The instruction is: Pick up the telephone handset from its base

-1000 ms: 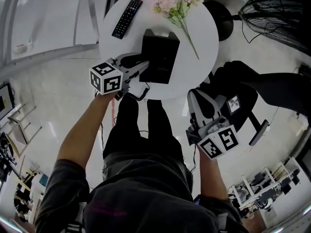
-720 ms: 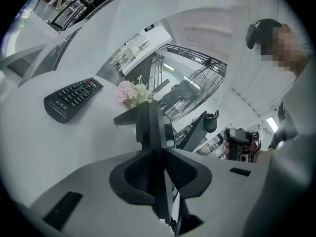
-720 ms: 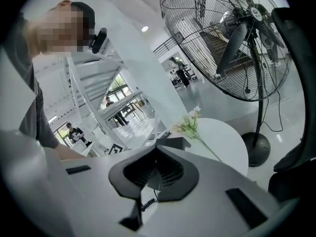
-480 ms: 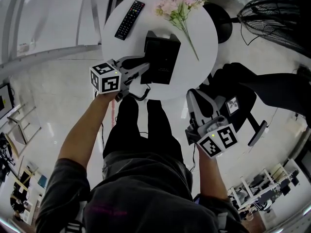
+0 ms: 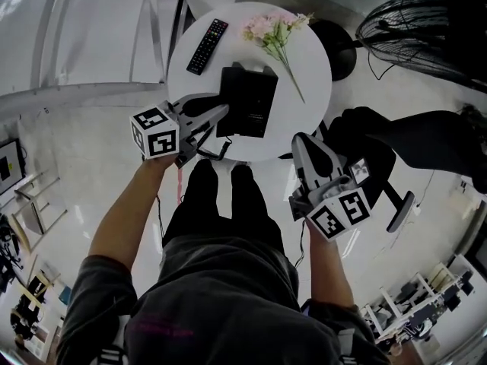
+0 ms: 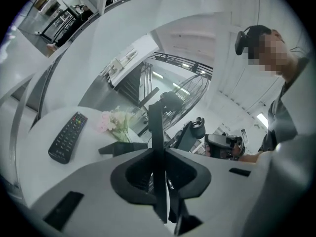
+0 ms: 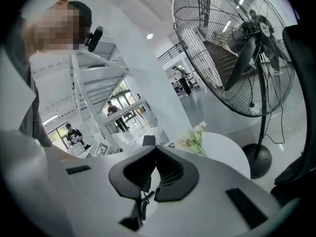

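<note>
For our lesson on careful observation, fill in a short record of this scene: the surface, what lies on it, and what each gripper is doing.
surface: round white table
on the table: black telephone base; remote control; flowers
left gripper: jaws shut on the handset, at the base's left side
cord: hangs below the left gripper, over the table's near edge
right gripper: jaws together, nothing held, off the table to its right
background: standing fan

No readable text, label or number shows.
</note>
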`<move>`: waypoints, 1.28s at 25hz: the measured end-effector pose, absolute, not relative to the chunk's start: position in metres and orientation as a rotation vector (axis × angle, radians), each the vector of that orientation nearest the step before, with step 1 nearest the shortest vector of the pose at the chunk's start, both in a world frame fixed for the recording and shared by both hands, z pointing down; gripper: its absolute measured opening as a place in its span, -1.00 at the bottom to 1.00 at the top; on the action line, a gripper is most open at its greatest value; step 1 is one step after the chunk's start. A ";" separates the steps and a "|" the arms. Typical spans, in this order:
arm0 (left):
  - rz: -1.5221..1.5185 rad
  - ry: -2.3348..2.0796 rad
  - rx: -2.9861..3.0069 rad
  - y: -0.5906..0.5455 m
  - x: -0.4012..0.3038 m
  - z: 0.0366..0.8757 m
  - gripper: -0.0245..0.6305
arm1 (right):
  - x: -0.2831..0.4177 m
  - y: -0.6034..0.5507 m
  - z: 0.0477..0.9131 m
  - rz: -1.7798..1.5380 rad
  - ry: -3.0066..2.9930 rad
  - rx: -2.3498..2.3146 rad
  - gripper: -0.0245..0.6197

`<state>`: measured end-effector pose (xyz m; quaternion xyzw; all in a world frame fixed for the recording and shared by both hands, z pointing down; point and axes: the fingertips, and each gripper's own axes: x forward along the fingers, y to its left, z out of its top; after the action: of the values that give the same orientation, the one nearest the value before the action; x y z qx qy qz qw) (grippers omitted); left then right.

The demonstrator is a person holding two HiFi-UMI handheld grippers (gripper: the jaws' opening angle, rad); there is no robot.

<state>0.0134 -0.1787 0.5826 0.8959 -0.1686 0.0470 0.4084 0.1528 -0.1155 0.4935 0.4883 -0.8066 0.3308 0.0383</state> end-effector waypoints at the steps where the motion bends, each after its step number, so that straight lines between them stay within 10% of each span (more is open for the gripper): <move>1: 0.102 -0.432 2.270 -0.181 0.012 0.570 -0.68 | 0.153 -0.118 0.487 1.000 -2.486 1.505 -0.89; 32: -0.179 -0.555 2.634 -0.187 -0.042 0.292 -0.68 | 0.141 -0.155 0.304 0.548 -2.714 1.647 -0.89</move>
<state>-0.0423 -0.1867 0.2924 0.9524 -0.2008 -0.0645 0.2201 0.1411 -0.1555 0.3037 0.5109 -0.8417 0.1701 -0.0398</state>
